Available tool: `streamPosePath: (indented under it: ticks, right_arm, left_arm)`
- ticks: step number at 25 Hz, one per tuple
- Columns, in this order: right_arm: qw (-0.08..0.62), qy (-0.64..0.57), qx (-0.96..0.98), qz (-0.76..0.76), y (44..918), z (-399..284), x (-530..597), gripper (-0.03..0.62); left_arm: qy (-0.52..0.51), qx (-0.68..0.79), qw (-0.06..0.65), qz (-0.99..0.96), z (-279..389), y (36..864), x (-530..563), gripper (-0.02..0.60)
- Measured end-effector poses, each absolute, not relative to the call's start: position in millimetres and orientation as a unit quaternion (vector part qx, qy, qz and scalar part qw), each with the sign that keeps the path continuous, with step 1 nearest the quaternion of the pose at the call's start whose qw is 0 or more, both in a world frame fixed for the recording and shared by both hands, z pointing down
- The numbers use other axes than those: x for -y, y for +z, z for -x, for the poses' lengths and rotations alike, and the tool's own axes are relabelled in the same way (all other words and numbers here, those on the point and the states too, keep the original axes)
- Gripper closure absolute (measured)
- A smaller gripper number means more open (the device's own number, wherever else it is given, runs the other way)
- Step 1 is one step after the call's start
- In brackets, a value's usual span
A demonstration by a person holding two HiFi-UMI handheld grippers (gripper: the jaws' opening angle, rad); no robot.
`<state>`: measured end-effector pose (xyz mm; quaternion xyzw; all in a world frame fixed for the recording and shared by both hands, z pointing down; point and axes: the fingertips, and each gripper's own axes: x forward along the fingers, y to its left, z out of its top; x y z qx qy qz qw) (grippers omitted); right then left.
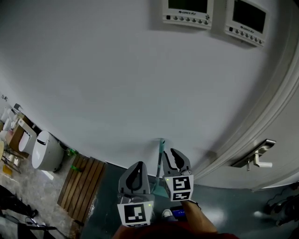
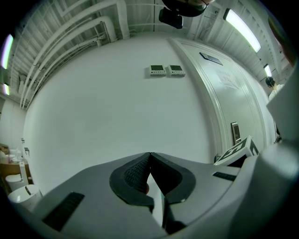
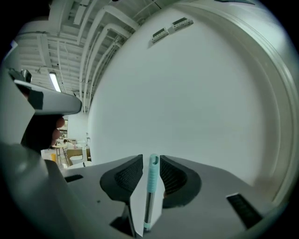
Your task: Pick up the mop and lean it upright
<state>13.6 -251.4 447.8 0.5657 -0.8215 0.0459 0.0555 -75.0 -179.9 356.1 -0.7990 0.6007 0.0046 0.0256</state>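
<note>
Left claw (image 2: 149, 156) up close is pinched shut on nothing, the big white wall (image 1: 117, 70) looks to be propping the mop (image 1: 161, 147) upright, so the right claw (image 1: 169, 156) has its jaws apart around the teal handle (image 3: 153, 179), not squeezing

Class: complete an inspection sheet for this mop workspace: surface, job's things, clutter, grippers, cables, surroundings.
Surface: dark floor.
Job's things: mop handle upright by the white wall.
Clutter: wooden slat board, white bin.
Grippers: left gripper jaws shut, empty; right gripper jaws apart around the mop handle, not pressing.
Cables: nothing seen.
Surroundings: door with lever handle, two wall panels.
</note>
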Motion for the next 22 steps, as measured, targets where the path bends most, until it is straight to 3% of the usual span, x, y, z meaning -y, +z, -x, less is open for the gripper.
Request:
streamPosePath:
  ticks: [9,22]
  right_arm:
    - [0.089,0.068,0.797,-0.593,488,2,282,0.422]
    - [0.114,0.082,0.776,-0.615,515,3,304,0.422]
  left_arm:
    - [0.002,-0.62,0.019,0.784,95,356,175,0.568]
    - [-0.004,-0.629,0.019,0.777,109,360,174,0.566]
